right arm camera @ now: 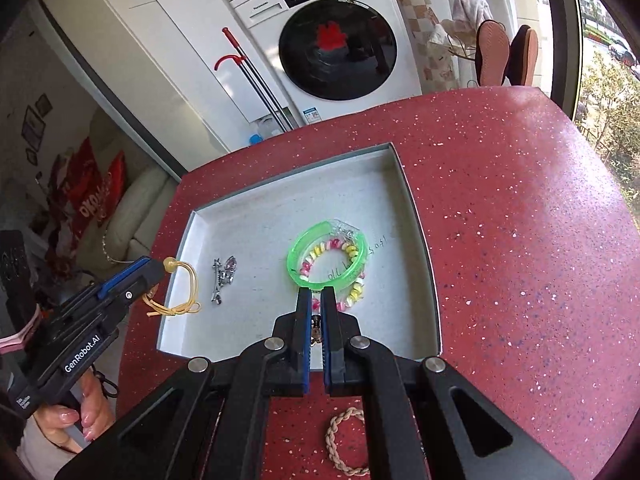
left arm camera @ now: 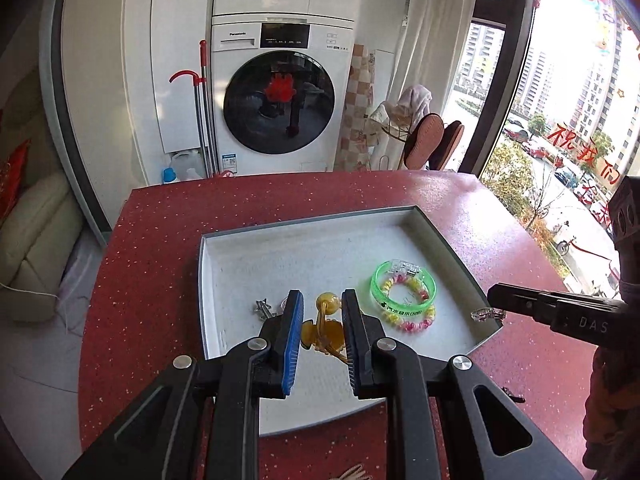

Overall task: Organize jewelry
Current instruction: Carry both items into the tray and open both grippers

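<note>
A white tray [left arm camera: 240,264] [right arm camera: 248,328] lies on the red counter. In it are a green bangle [left arm camera: 403,286] [right arm camera: 326,256], a pink and yellow bead bracelet [left arm camera: 408,312] [right arm camera: 352,294] and a silver brooch [left arm camera: 264,308] [right arm camera: 223,276]. My left gripper [left arm camera: 322,316] [right arm camera: 162,270] is shut on an amber pendant with a yellow cord [left arm camera: 326,328] [right arm camera: 180,292], above the tray's left edge. My right gripper [right arm camera: 316,300] [left arm camera: 496,306] is shut on a small chain piece [right arm camera: 316,330] [left arm camera: 486,315], over the tray's near right edge.
A braided beige bracelet [right arm camera: 346,440] lies on the red counter [right arm camera: 500,220] just before the tray. Behind the counter stand a washing machine [left arm camera: 280,96], a red-handled mop [left arm camera: 202,112] and a rack with slippers [left arm camera: 432,140]. A window is at right.
</note>
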`<state>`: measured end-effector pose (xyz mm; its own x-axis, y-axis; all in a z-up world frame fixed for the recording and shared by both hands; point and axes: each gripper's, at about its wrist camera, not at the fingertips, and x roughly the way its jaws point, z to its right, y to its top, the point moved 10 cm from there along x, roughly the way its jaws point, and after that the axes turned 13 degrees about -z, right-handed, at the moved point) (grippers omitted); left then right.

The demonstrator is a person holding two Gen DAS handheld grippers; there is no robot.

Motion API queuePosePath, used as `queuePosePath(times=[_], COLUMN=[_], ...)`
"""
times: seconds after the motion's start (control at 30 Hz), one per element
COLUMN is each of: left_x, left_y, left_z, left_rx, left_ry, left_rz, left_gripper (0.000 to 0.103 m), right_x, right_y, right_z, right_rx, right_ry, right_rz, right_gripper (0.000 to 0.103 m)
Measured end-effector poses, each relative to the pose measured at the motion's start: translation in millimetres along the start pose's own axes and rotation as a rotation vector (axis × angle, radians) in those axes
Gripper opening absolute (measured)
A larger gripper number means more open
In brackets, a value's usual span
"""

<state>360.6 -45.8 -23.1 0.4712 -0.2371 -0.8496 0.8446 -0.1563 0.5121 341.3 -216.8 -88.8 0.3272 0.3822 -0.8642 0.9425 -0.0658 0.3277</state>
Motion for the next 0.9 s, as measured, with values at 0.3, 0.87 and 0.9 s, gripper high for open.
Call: queuePosePath(times=[0.3,0.87,0.9], left_x=[64,101,101], left_y=[1,-10,-9], left_z=[4,-5,-4], left_rx=[0.03,0.044,0.043], left_ry=[0.04,0.211,0.213], left_rz=[-0.084,-0.13,-0.13], left_gripper=[0.038,0.038,0.038], right_x=[44,55,54], right_y=[7,13,13], right_z=[35,42,41], right_rx=[0.05,0.043,0.043], right_ry=[-0.044,-0.08,-0.081], right_rz=[-0.06,-0.049,-0.044], right_gripper=[0.005,0.024,0.032])
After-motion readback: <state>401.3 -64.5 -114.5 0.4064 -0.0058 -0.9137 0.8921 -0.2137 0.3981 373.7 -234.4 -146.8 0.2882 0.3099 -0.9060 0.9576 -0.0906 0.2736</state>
